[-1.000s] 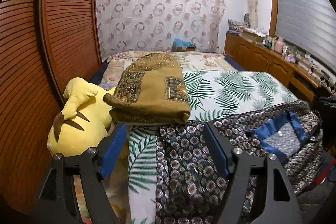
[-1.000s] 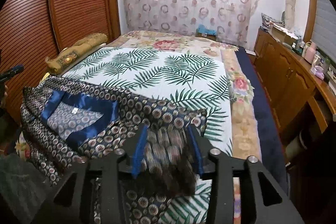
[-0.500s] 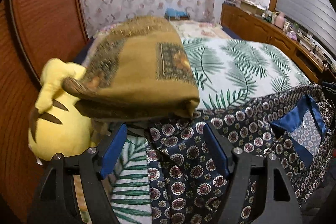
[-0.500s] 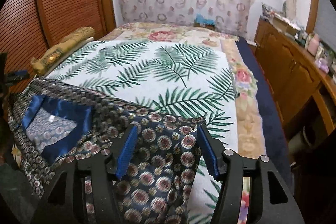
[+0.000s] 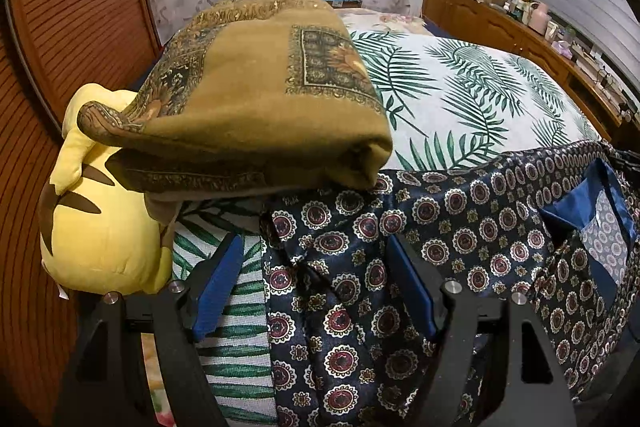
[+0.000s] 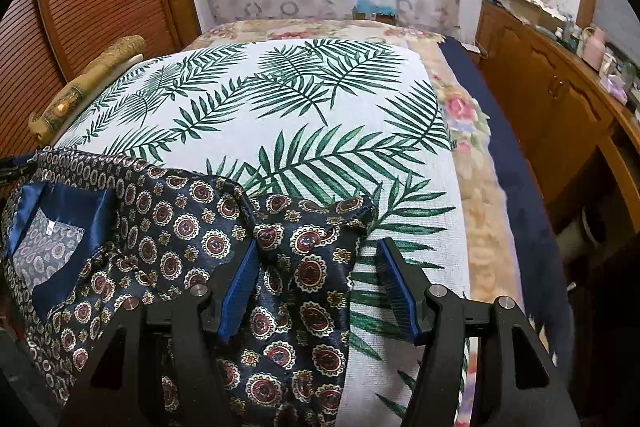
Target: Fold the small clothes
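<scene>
Right gripper (image 6: 318,285): jaws opening, patterned shirt (image 6: 288,267) corner between them, unpinched.
Left gripper (image 5: 316,287): wide, empty, over shirt edge.
Advice: lay corners flat on bed (image 6: 280,99) near edge.

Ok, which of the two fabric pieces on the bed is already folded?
The mustard-brown patterned cloth, a thick folded bundle by the yellow plush toy. The navy medallion-print garment lies spread open.

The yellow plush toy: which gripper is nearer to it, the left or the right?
Left. The left gripper hovers just beside the yellow plush toy; the right gripper works at the patterned garment's opposite end.
</scene>
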`<state>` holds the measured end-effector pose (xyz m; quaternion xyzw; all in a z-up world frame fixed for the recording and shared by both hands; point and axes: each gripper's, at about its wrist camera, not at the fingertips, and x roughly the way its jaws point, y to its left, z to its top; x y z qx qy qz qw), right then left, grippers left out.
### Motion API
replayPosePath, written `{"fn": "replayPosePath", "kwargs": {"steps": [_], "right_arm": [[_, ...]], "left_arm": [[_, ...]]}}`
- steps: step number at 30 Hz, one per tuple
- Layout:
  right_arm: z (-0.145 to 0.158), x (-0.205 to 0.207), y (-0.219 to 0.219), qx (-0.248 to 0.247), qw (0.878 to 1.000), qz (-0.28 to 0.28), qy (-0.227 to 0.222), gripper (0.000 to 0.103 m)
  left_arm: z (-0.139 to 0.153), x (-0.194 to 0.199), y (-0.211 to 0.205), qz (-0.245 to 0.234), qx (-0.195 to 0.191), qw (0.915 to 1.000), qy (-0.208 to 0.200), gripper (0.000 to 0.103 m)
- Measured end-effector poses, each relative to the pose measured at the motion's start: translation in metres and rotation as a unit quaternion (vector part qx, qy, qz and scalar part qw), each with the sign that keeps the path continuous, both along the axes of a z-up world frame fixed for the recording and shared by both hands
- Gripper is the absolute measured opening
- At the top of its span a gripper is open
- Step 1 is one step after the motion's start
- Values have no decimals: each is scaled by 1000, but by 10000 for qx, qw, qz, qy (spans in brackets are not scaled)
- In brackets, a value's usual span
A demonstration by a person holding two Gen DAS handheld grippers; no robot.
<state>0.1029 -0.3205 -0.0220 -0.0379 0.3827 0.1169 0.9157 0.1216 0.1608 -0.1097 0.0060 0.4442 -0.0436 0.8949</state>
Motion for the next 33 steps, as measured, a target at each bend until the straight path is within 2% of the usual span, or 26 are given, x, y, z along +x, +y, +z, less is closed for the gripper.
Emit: {"fn": "replayPosePath", "kwargs": {"steps": [3,4,6,10,15,17,19,20,26,33], "right_arm": [[-1,0,0,-27,10000,-5,-18,67],[-1,0,1,-45,10000,-2,-24,67],[-3,0,3,-105,9999,28,-24,67],[-3,-1,7,-69,9997,247,24,66],[-2,-6,9,-1,9989,470,-2,44],[-2,-8,8,66,9985,552,8,24],[-2,-12,9,136,9977,658,21,11],[-1,-15,11,141,9975,686,-2,8],[23,-47,9,307,9957,635,-594,5],[89,-84,2,493,9852,673,-1500,5]], "left_arm": [[0,0,-2,-34,-14,10000,-22,73],[1,-1,-3,-128,-55,9999,-62,63],[2,-2,-8,-233,-16,9997,-74,57],[4,-3,-12,-336,-72,9994,-66,39],[5,-8,-16,-406,-136,9991,-60,16],[6,-13,-20,-412,-73,9990,-131,10],[11,-20,-23,-387,-59,9988,-281,9],[15,-24,-23,-380,-85,9986,-359,8],[60,-55,-30,-364,-266,9931,-1081,8],[122,-61,-45,-486,-290,9795,-1932,8]]}}
